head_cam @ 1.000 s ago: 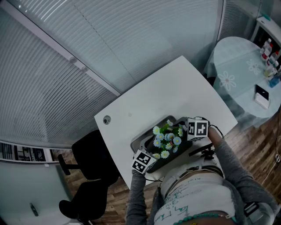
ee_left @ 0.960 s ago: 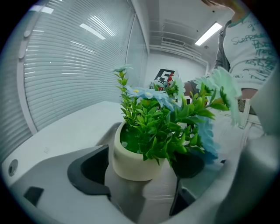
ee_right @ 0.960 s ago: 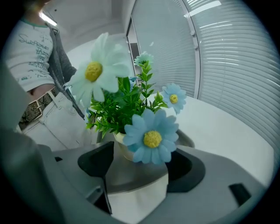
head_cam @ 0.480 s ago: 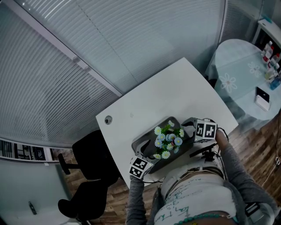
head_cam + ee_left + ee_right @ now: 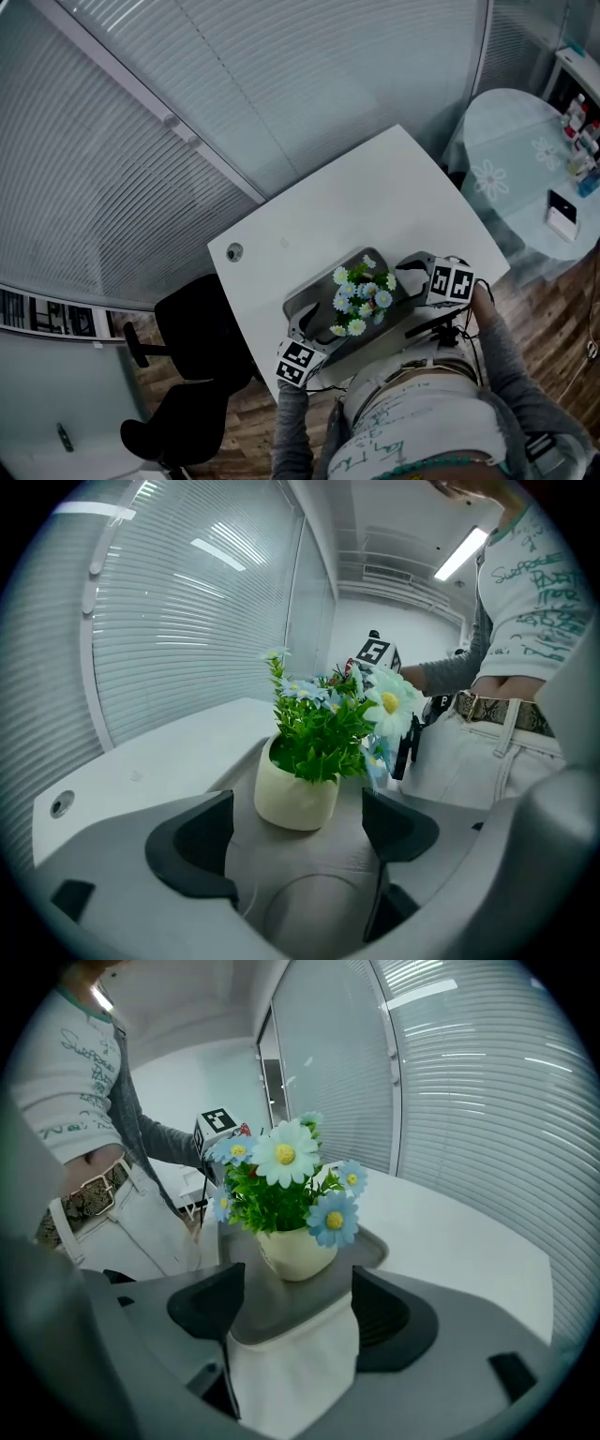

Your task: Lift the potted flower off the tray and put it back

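A: Where's the potted flower point(image 5: 359, 298)?
B: Upright, middle of the tray point(image 5: 312, 302). Both grippers are spread and hold nothing: left gripper point(image 5: 298, 829) at 7 o'clock, right gripper point(image 5: 292, 1309) at 3. I'd clamp the pot point(image 5: 294, 801) low and lift level.

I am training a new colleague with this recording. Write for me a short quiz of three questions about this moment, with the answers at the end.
1. True or false: the potted flower hangs in the air above the tray.
2. Choose one. The left gripper is: A) shut on the potted flower; B) open, with the potted flower ahead of its jaws; C) lying on the floor.
3. Fill in: the jaws of the right gripper stand ___ (apart or together).

Key: 1 false, it stands on the tray; 2 B; 3 apart.
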Motion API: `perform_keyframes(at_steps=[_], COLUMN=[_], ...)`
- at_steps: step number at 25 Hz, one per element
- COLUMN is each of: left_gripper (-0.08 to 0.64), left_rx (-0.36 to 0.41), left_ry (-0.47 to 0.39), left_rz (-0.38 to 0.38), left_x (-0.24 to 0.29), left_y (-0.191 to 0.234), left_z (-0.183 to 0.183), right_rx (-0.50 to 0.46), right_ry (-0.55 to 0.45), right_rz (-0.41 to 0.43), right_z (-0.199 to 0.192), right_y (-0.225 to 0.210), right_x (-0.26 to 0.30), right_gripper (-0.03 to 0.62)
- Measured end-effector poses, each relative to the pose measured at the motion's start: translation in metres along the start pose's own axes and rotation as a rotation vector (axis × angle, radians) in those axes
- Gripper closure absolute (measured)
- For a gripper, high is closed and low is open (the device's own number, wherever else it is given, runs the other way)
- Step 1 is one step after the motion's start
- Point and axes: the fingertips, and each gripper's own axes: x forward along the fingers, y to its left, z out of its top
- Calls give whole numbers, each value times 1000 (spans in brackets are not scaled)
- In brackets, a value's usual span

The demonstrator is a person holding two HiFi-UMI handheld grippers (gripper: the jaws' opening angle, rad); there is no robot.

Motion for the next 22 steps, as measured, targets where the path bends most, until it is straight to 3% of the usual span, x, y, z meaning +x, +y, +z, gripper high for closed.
perform_keyframes(at_steps=[6,13,15,16,17,18,22], left_gripper=[133,140,187,243,276,292,455], left_rx=[-19,-51,-62,-64,-66,-71,-81], left_ry=[-22,-5,-17,-26,-37,-47,-75], left_rz=[58,66,74,83,94,103,126], left_x=[-15,-27,-28,-28,-29,-29,-29], left_y=[-4,-11,-13,-13,-13,-14,-15], left_z=[-3,-12,-15,-16,-17,-18,-15], right_rx=[22,76,82,80,76,74,77], right_ry=[-33,-52,-59,-67,-77,-87,-109], right_rz=[-31,-48,-64,-82,-101,-115,-142], right_z=[6,8,11,12,14,15,22], right_y=[8,20,23,23,23,24,29], right_x=[-9,-8,-9,-11,-13,-14,-18], right_gripper=[232,233,245,305,418,471,545])
